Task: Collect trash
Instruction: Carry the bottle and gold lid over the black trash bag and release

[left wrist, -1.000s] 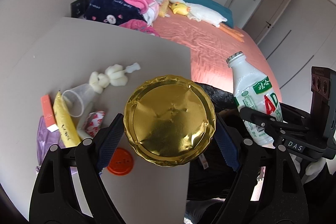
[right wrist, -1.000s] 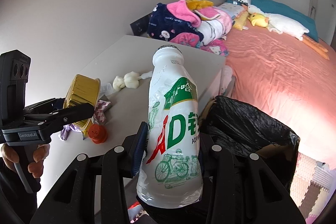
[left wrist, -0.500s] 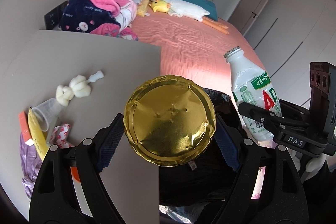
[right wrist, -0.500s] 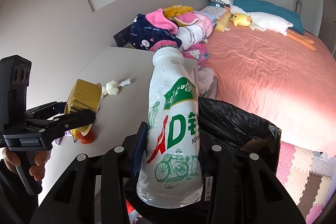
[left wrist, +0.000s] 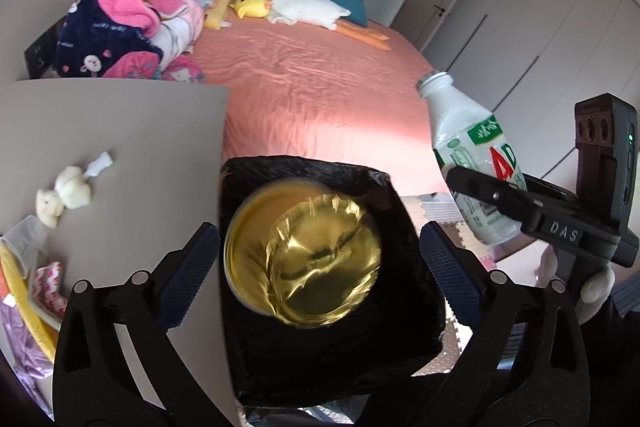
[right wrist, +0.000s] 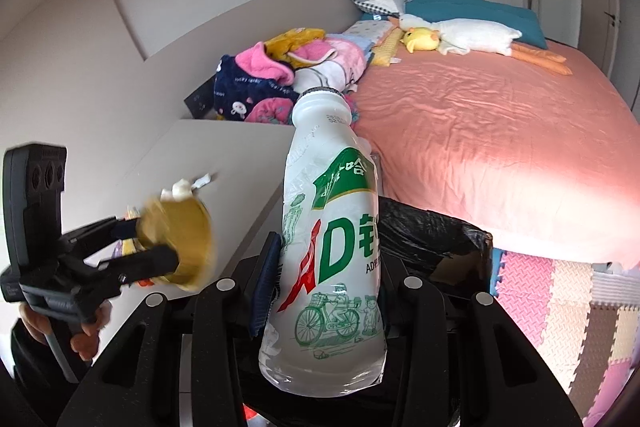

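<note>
Gold foil dish [left wrist: 302, 259]: trash, blurred, free between the opening jaws of the left gripper [left wrist: 320, 267], directly over the black-lined bin [left wrist: 304, 171] beside the counter [left wrist: 120, 131]; judged mid-drop.
White bottle [right wrist: 332, 267]: clasped upright by the right gripper [right wrist: 324, 287], whose jaws are starting to open; bin behind it, not yet binned.
Left on counter: cotton wad [left wrist: 64, 195], plastic cup [left wrist: 24, 239], wrappers [left wrist: 48, 283].
Bed [left wrist: 320, 87] adjoins. Nothing blocks the bin mouth.
</note>
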`<state>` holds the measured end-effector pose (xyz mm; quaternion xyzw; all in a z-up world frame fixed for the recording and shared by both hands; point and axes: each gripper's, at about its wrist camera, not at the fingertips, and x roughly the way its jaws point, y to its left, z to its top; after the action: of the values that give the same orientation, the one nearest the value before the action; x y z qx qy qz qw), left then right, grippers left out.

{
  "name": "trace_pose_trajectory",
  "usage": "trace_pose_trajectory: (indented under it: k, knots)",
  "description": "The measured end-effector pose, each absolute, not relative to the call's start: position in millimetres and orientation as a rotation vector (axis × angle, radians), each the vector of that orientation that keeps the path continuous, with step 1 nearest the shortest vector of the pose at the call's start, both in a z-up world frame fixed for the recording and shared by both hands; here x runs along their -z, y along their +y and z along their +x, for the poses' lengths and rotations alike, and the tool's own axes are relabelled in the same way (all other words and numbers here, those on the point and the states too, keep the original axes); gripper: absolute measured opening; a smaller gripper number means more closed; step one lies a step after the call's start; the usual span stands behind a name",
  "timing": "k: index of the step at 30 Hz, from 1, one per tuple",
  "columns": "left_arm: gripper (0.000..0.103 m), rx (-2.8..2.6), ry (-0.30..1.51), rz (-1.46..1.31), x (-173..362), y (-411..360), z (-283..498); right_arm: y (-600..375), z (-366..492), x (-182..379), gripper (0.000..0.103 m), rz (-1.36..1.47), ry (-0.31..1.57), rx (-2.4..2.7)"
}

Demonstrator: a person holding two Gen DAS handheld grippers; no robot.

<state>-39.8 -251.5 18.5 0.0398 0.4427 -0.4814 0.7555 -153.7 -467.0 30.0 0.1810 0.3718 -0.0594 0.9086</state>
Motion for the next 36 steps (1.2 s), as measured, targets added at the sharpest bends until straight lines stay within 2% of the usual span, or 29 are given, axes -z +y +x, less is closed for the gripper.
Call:
trace_pose_trajectory:
  k: [2,3,18,36]
  knots:
    - [0.097,1.068,0.975,0.101,-16.9,-259.0,-43.1,-476.9,-161.0,-34.2,0.074,0.400,0.733,0.151]
    - [0.097,1.065,0.978,0.114,-15.5,-263.1,-44.2,-478.9,-164.5,-36.3,0.077,0.397,0.718,0.173]
    - [0.097,1.049,1.002,0.142,-8.3,-278.8,-45.0,-484.9,-167.0,-39.8,0.077,0.352,0.697,0.191]
    - [0.097,0.901,1.021,0.087,-3.9,-226.7,-29.5,-440.9,-128.8,-30.8,0.077,0.302,0.741,0.066]
